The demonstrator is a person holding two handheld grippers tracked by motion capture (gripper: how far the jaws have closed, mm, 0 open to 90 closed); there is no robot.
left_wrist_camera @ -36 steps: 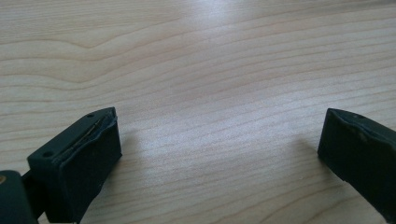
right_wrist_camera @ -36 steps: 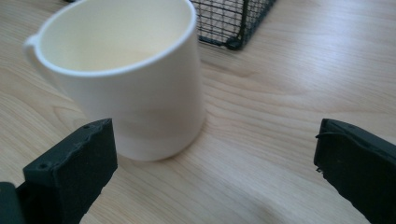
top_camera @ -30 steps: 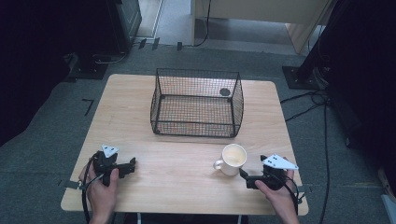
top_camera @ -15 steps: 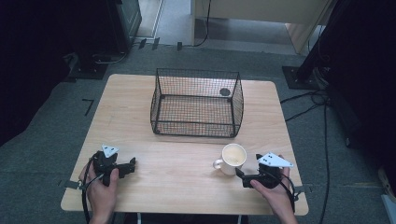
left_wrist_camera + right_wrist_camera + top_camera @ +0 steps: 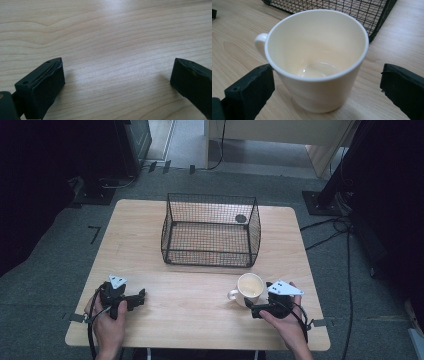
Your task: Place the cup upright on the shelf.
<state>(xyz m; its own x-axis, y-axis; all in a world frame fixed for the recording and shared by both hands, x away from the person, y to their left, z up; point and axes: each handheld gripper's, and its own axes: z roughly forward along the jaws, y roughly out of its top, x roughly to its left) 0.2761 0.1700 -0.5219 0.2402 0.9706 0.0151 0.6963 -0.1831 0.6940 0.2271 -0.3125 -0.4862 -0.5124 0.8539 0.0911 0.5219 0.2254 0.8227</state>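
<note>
Spanning grey carpet [image 5: 45,285], pale wood table [image 5: 200,320].

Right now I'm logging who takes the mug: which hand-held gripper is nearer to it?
Right. The right hand-held gripper has its open jaws on either side of the mug, not yet closed. The left hand-held gripper rests across the table, well apart.

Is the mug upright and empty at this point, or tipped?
Upright and empty: the mug stands on its base on the table, mouth up, its bare bottom visible inside.
</note>
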